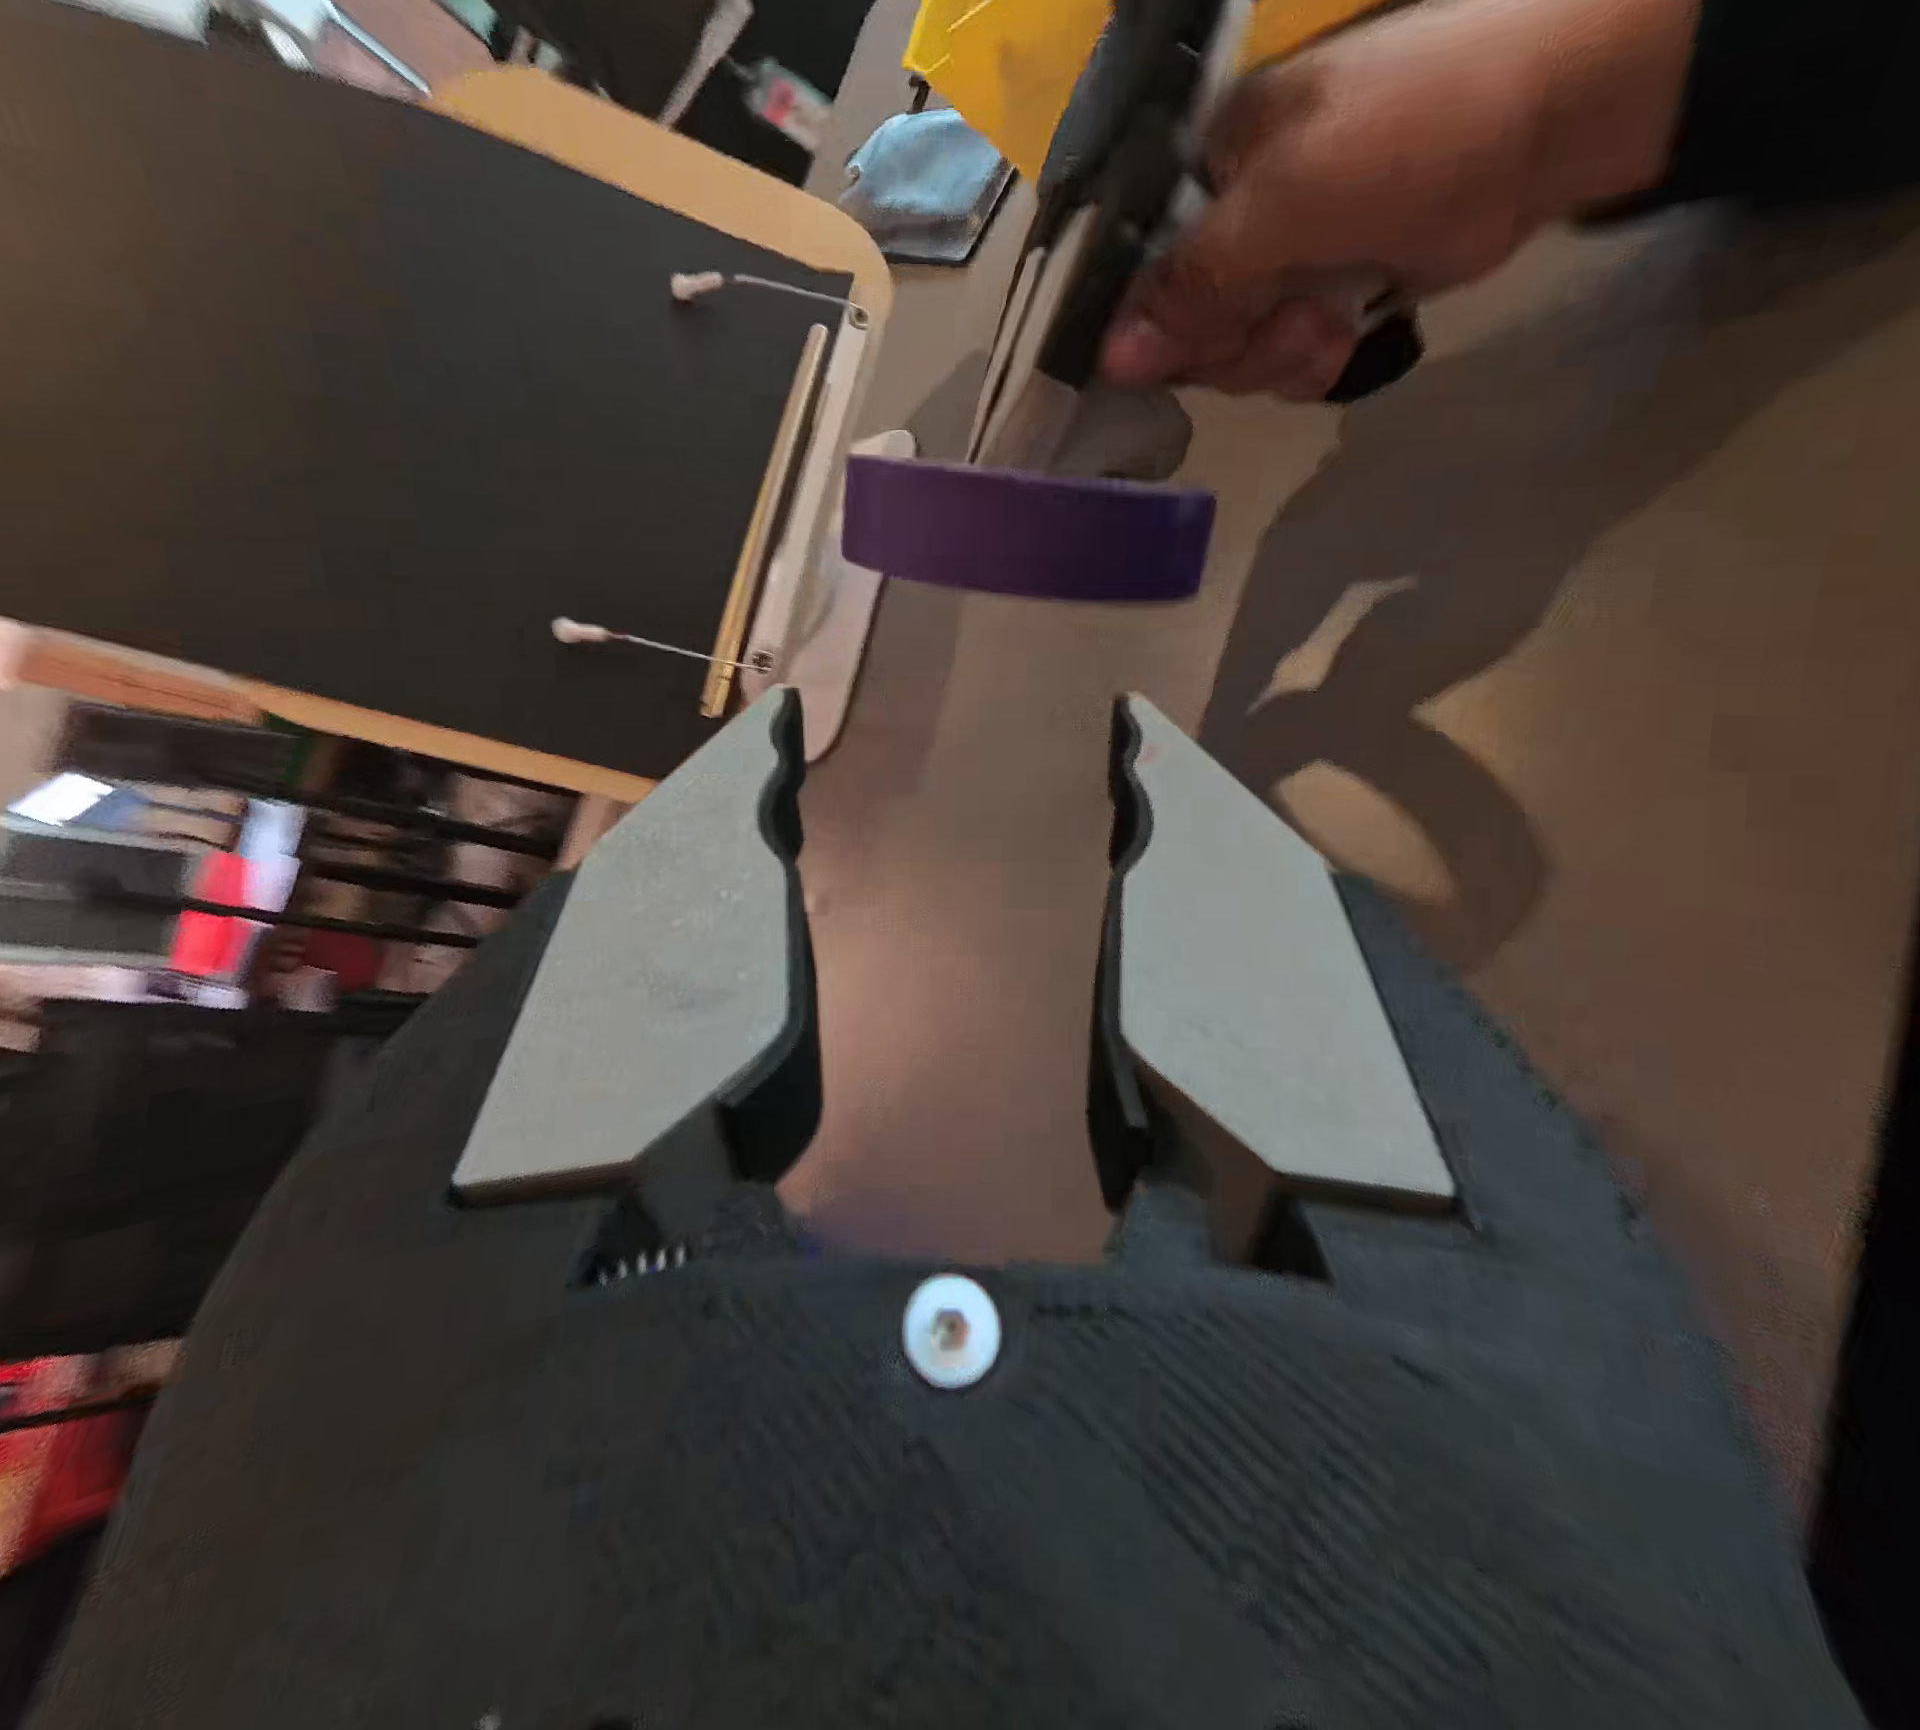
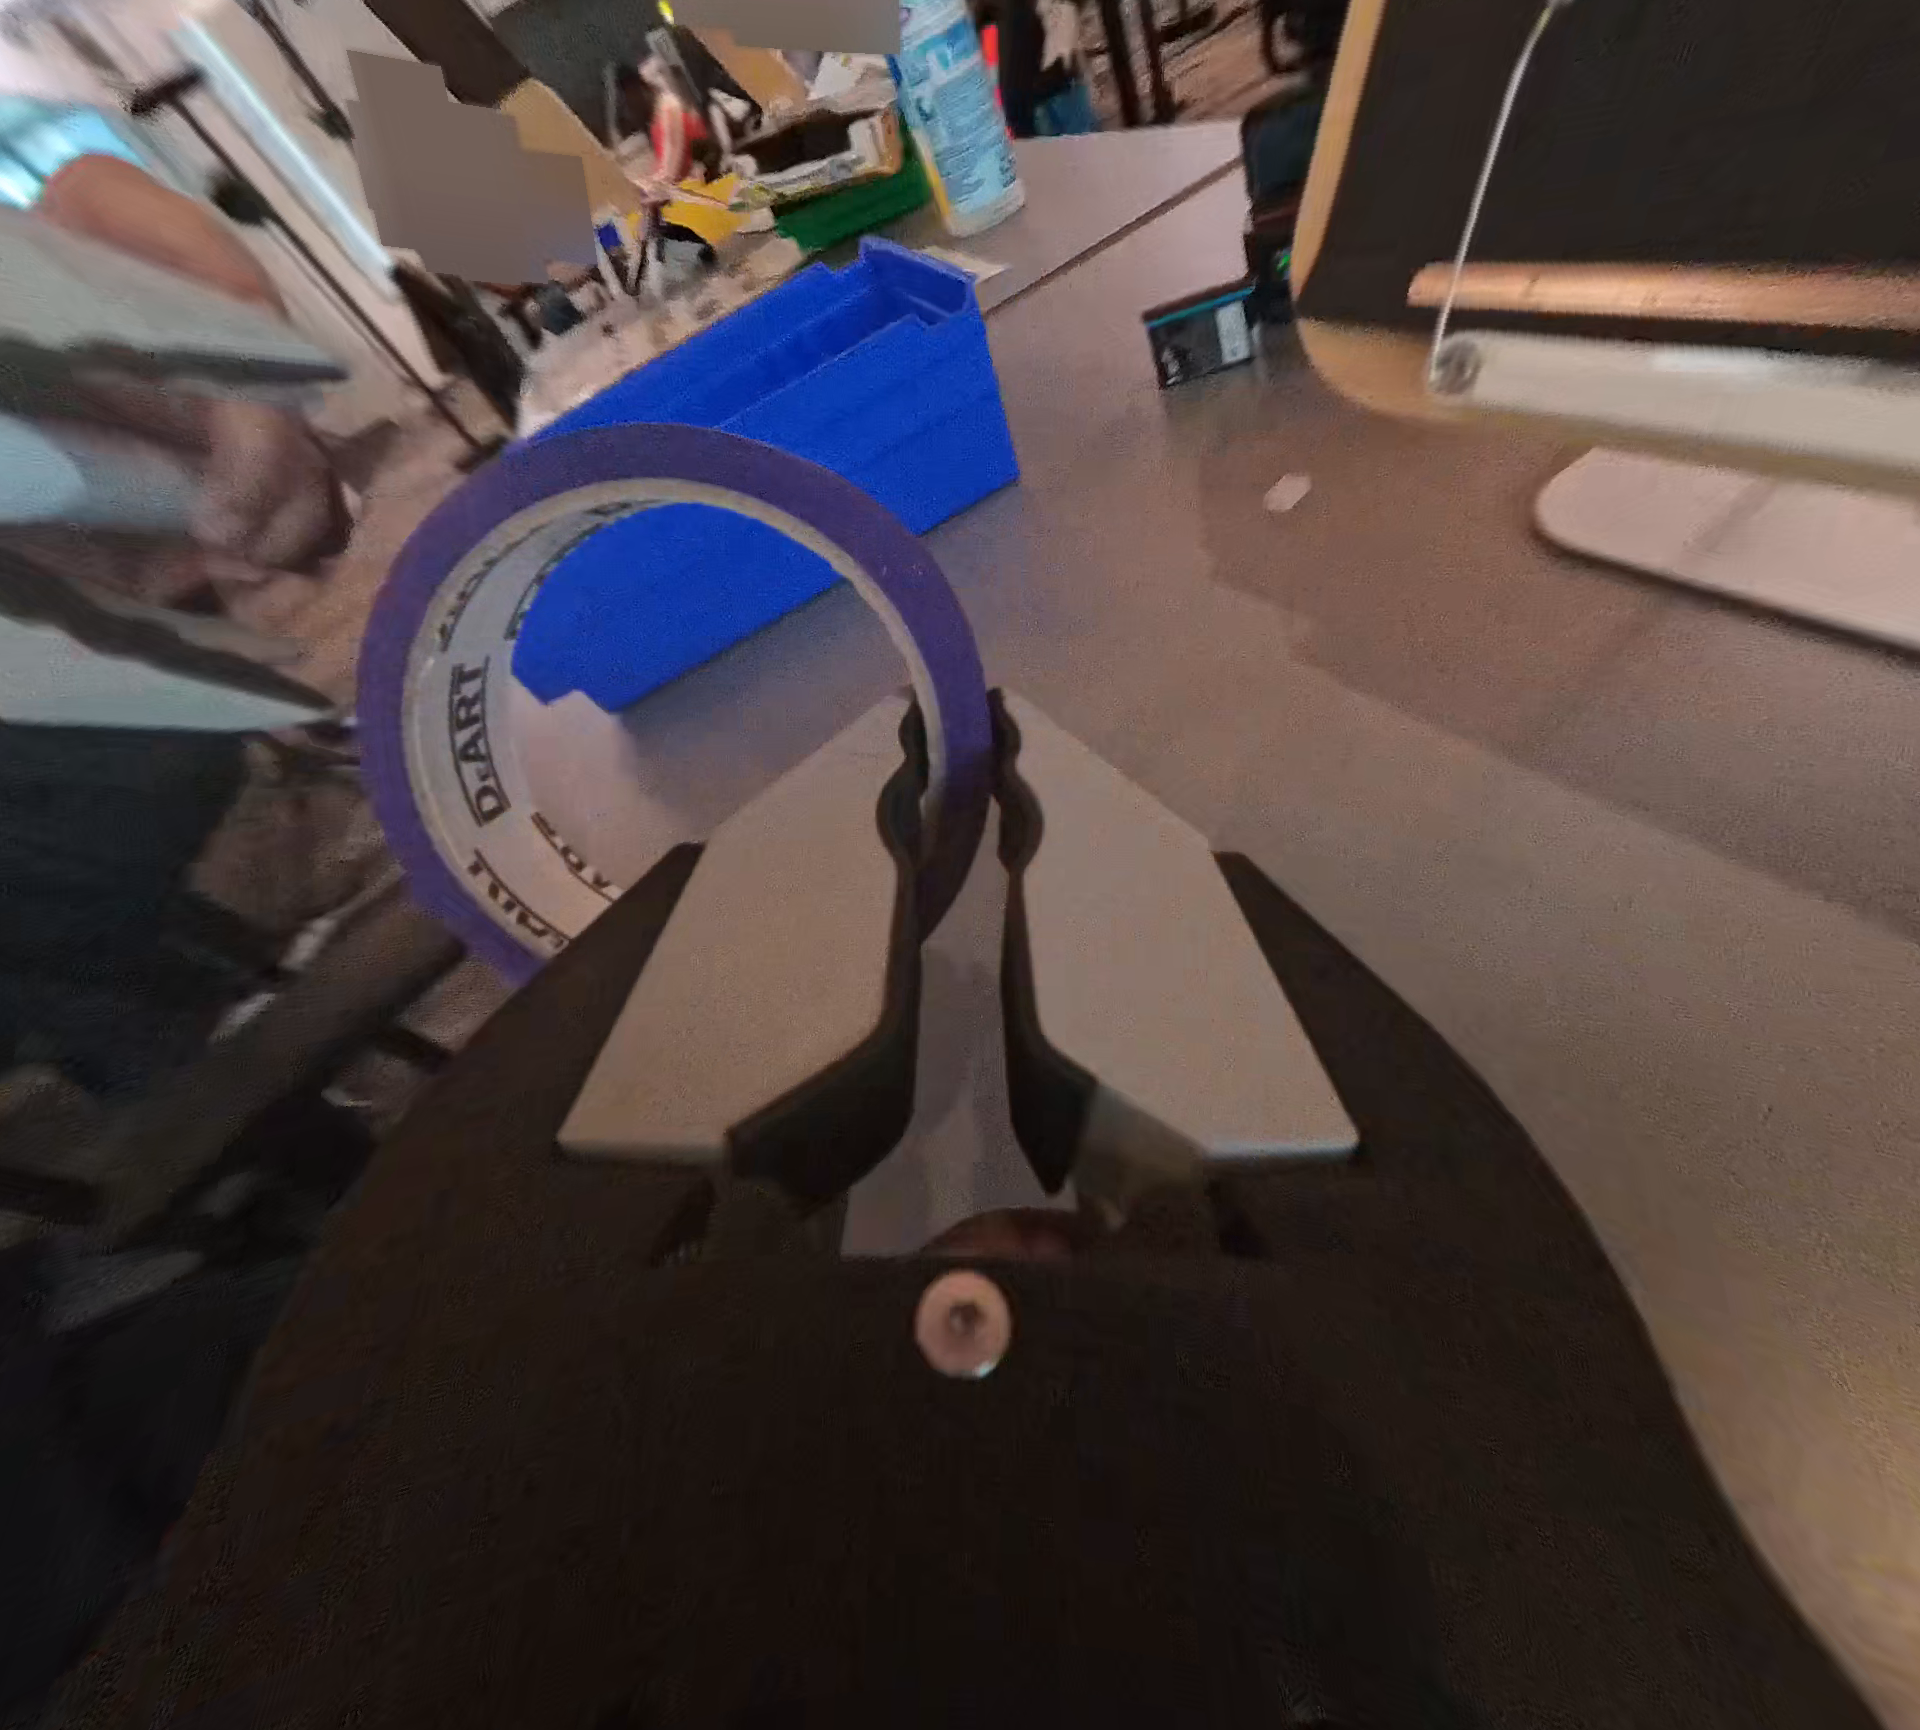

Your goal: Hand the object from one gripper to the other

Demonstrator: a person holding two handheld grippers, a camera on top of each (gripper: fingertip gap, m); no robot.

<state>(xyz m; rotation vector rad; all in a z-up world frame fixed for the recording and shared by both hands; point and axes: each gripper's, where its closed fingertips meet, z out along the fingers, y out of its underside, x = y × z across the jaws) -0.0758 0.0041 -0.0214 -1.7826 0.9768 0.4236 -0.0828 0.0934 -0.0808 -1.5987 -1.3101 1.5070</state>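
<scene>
Purple tape roll point(image 1: 1027, 537) hangs in the air ahead of the left gripper point(image 1: 956, 745) in the left wrist view, seen edge-on as a flat band. The left gripper's jaws stand wide apart with nothing between them, and the roll sits beyond their tips, not touching them. Above the roll a person's hand point(image 1: 1382, 226) grips the black handle of the right gripper point(image 1: 1081, 423), which comes down onto the roll's far side. To the left stands a black board point(image 1: 364, 392) with a light wooden edge; a yellow bin point(image 1: 1018, 70) lies behind on the grey tabletop point(image 1: 1610, 641).

In the right wrist view the right gripper point(image 2: 951, 750) has its jaws clenched on the wall of the tape roll point(image 2: 665, 704), one finger inside the ring and one outside. The roll is held clear of the tabletop point(image 2: 1351, 849), its open face turned towards the camera, with its white printed core showing. Through and behind the ring sits a blue bin point(image 2: 831, 433). A white bottle point(image 2: 956, 101) stands farther back, and the black board point(image 2: 1662, 70) rises at the right.
</scene>
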